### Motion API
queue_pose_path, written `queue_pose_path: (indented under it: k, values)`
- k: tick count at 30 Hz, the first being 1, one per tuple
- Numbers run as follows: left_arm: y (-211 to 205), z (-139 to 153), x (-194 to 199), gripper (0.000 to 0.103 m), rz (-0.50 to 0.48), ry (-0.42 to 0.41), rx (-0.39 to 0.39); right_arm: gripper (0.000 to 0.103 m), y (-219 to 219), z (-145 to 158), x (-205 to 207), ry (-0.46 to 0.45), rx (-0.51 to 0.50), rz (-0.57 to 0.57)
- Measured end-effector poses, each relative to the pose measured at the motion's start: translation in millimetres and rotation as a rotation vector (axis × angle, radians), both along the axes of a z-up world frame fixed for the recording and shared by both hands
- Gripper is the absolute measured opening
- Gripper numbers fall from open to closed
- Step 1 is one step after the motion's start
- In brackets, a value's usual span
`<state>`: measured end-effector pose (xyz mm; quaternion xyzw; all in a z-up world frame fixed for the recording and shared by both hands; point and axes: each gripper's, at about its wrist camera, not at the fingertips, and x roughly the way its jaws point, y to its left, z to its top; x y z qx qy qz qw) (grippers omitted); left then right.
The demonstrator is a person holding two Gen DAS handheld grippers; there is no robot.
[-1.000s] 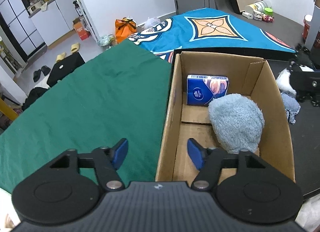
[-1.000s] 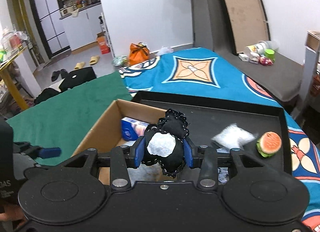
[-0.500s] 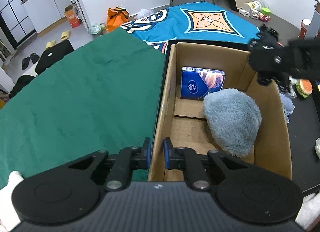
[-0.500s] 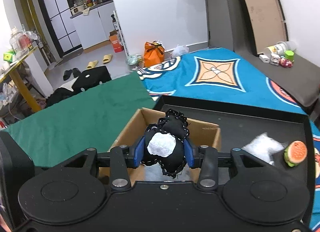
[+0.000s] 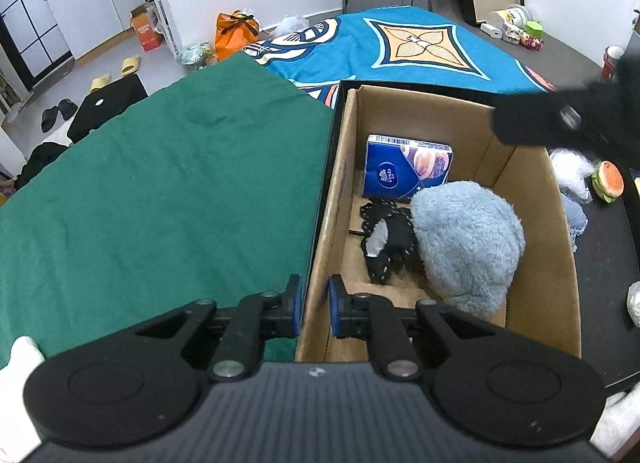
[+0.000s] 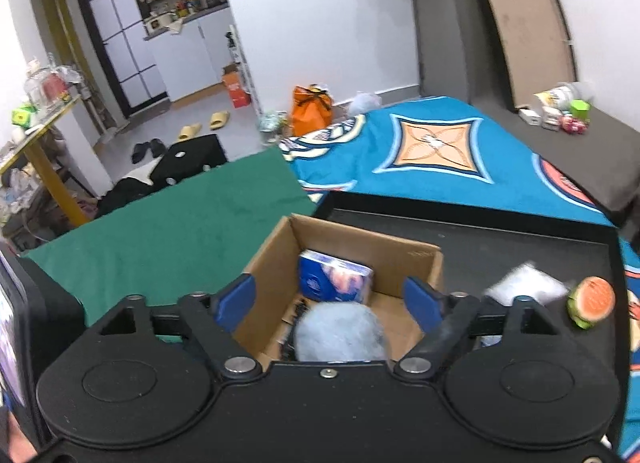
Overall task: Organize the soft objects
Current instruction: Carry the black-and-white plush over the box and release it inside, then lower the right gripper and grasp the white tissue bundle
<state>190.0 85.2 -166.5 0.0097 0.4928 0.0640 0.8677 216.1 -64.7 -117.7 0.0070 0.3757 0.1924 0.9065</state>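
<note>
- The left gripper [image 5: 313, 305] was pinching the near left wall of the cardboard box [image 5: 532, 191], one blue pad outside and one inside, steadying it on the black tray [image 6: 520, 239].
- The right gripper [image 6: 329, 299] hung above the box with its jaws spread and nothing between them; they had just been opening, and the black pouch [image 5: 386, 239] with the pale patch that they carried half a second before now lay on the box floor.
- That pouch rested between the left wall and the fluffy blue-grey cushion [image 5: 468, 247], touching the cushion, with the blue tissue pack [image 5: 406, 171] just behind it against the far end.
- So three soft things appeared to be packed: tissue pack, cushion and pouch.
- Outside the box, on the tray to its right, some things were still left: a white plastic-wrapped bundle [image 6: 524, 287], a burger-shaped toy [image 6: 592, 301] beside it, and a pale blue knitted piece [image 5: 574, 219] lying against the box's right wall.
- Another pale wrapped thing [image 5: 634, 303] showed at the tray's right edge, too cut off to identify.
- By my judgement the job was about half done, and the free right gripper would next have to reach for one of the pieces on the tray.
- The green cloth [image 5: 160, 191] left of the box carried nothing to sort.
</note>
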Motion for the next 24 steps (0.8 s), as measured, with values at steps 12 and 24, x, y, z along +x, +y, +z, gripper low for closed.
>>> queue_pose_path:
  k: [12,24]
  values:
    - [-6.4,2.5,-4.0,0.017,-0.019,-0.003,0.065,0.087,-39.5,-21.5,-25.0,0.047,-0.042,-0.106]
    - [-18.7,6.9,-8.7,0.045,-0.039,-0.023,0.155,0.087,-85.0,-43.4,-32.6,0.108,-0.099,-0.231]
